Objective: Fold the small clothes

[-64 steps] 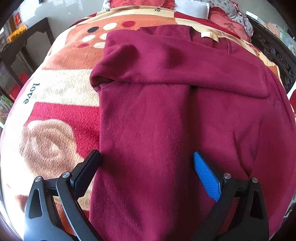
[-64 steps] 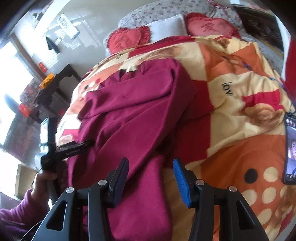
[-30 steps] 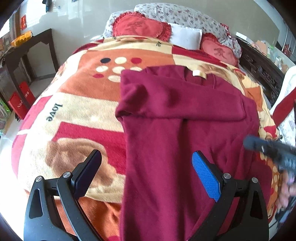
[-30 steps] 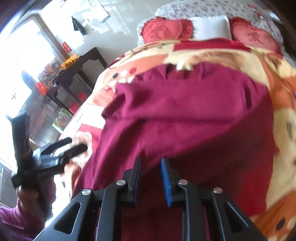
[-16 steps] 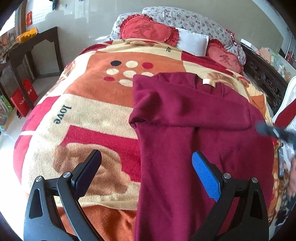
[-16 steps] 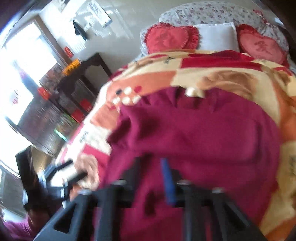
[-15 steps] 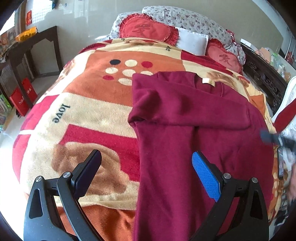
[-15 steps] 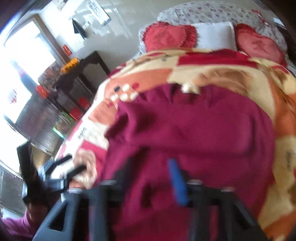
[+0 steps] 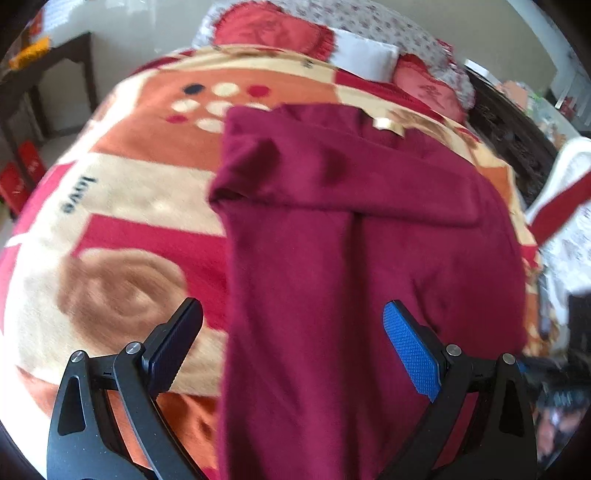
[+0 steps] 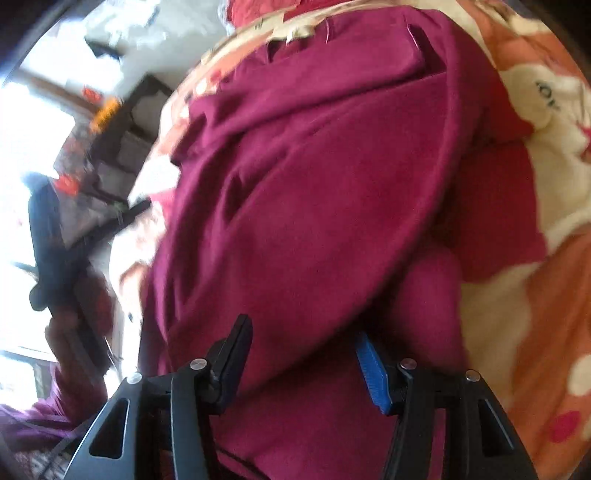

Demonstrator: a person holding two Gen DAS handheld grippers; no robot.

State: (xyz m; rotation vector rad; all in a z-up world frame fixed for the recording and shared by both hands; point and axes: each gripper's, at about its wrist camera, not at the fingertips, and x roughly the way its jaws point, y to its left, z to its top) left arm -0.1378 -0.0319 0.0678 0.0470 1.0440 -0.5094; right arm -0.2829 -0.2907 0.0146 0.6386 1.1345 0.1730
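A maroon sweater (image 9: 351,229) lies on the bed, both sides folded inward, a sleeve laid across the chest, its neck label at the far end. It fills the right wrist view (image 10: 314,192). My left gripper (image 9: 291,336) is open and empty above the sweater's lower left edge. My right gripper (image 10: 303,354) is open and empty, close over the sweater's lower right part, its jaws astride a fold. The left gripper (image 10: 66,266) shows blurred at the left of the right wrist view.
The bed has an orange, red and cream blanket (image 9: 122,206) with dots and the word "love". Heart-shaped red pillows (image 9: 273,29) and a white pillow lie at the headboard. A dark side table (image 9: 44,70) stands left; dark carved furniture (image 9: 517,129) stands right.
My right gripper was shut a second ago; now it is open and has dropped close to the sweater's lower right part. My left gripper stayed open and moved in slightly nearer the sweater.
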